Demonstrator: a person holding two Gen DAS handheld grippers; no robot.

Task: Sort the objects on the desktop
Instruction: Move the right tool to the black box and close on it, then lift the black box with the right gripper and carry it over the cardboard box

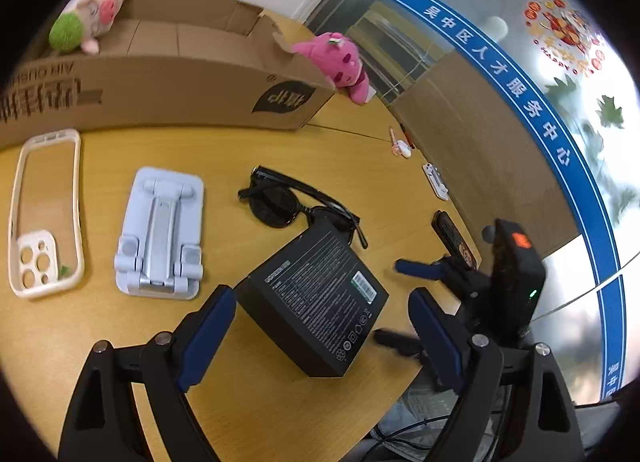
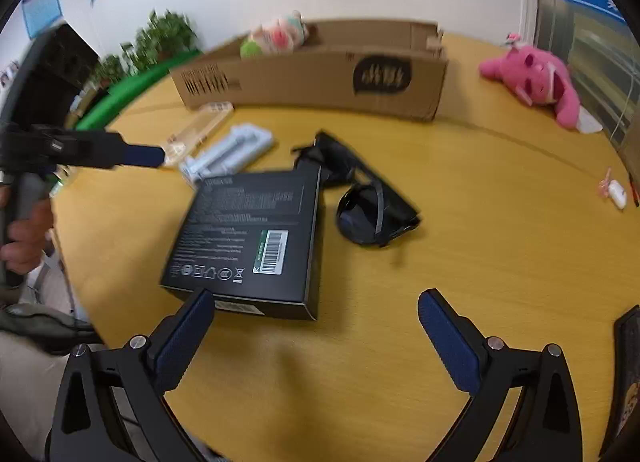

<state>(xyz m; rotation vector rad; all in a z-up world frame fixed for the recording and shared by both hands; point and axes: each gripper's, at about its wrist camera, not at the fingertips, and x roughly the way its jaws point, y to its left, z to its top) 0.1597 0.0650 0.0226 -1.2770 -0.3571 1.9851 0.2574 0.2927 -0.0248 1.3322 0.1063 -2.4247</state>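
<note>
The yellow wooden bench (image 2: 480,262) lies bare to the right of the black printed box (image 2: 252,238) and near the dark sunglasses (image 2: 368,198), which touch the box's far corner. A long brown cardboard carton (image 2: 320,74) walls off the far side. Left of the box, a pale blue folding stand (image 1: 160,230) and a clear phone case (image 1: 44,214) lie apart, with bare bench between them.

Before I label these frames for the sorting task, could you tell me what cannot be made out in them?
- Cardboard box interior: both views, hidden by its front wall.
- Black box small print: right wrist view, motion blur.
- Sunglasses: left wrist view, one lens behind the black box.
- Dark patterned item: right wrist view, cut off by the edge.
</note>
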